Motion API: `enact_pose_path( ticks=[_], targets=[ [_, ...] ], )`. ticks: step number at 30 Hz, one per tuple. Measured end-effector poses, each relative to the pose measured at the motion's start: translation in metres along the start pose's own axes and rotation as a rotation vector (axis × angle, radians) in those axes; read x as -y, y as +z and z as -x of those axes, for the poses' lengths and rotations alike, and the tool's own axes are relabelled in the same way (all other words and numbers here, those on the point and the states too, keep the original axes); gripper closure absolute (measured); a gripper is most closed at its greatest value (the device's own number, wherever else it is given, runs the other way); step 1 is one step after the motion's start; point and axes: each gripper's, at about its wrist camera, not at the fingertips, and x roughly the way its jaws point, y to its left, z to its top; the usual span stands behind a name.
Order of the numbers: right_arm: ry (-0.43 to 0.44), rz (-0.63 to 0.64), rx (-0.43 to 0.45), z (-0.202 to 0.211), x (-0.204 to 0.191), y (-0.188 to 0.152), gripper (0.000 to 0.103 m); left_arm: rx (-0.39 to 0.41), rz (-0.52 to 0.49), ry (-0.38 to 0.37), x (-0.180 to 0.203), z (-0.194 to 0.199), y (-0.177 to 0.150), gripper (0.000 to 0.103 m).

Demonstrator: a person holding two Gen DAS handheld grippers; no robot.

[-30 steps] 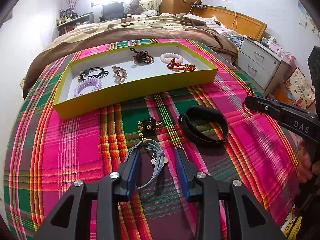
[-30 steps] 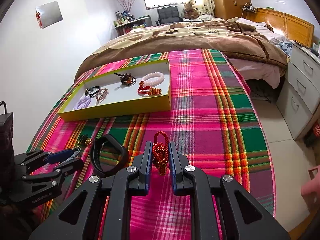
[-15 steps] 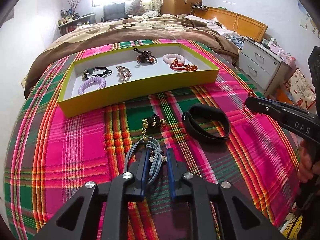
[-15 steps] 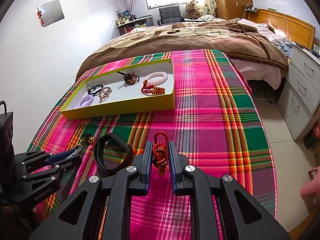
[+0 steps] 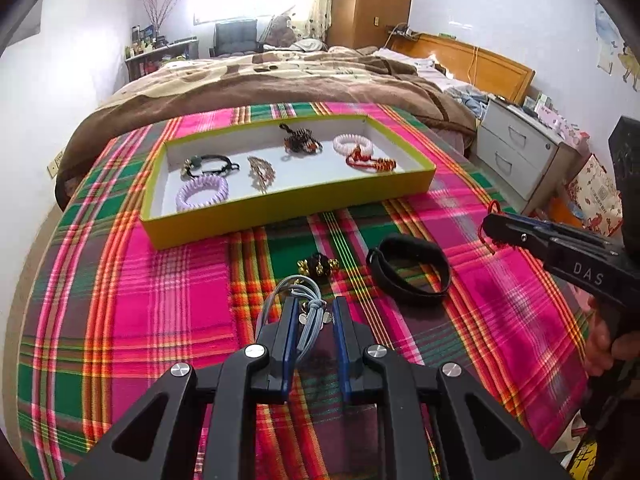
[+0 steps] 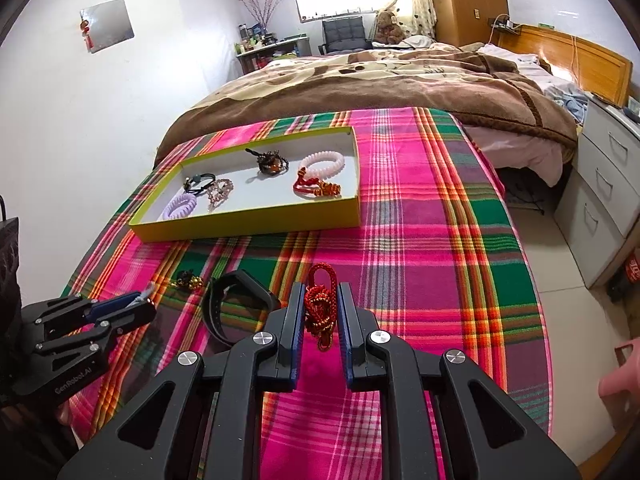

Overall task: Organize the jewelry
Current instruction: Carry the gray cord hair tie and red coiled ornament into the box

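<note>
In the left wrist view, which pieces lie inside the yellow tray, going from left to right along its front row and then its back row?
Front row: purple coil bracelet → beaded clip → red cord bracelet. Back row: black hair tie → dark beaded bracelet → pink bead bracelet.

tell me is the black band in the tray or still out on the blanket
Out. The black band lies on the plaid blanket in front of the yellow tray, apart from it, with neither gripper holding it.
</note>
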Motion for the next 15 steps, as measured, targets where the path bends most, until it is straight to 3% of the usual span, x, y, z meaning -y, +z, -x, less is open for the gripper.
enact_pose_path(
  ticks=[15],
  targets=[
    [0.018,0.024,0.032,0.005,-0.015,0.016,0.087,0.065,0.037,0.015,-0.024,0.019,0.02,0.086]
  ],
)
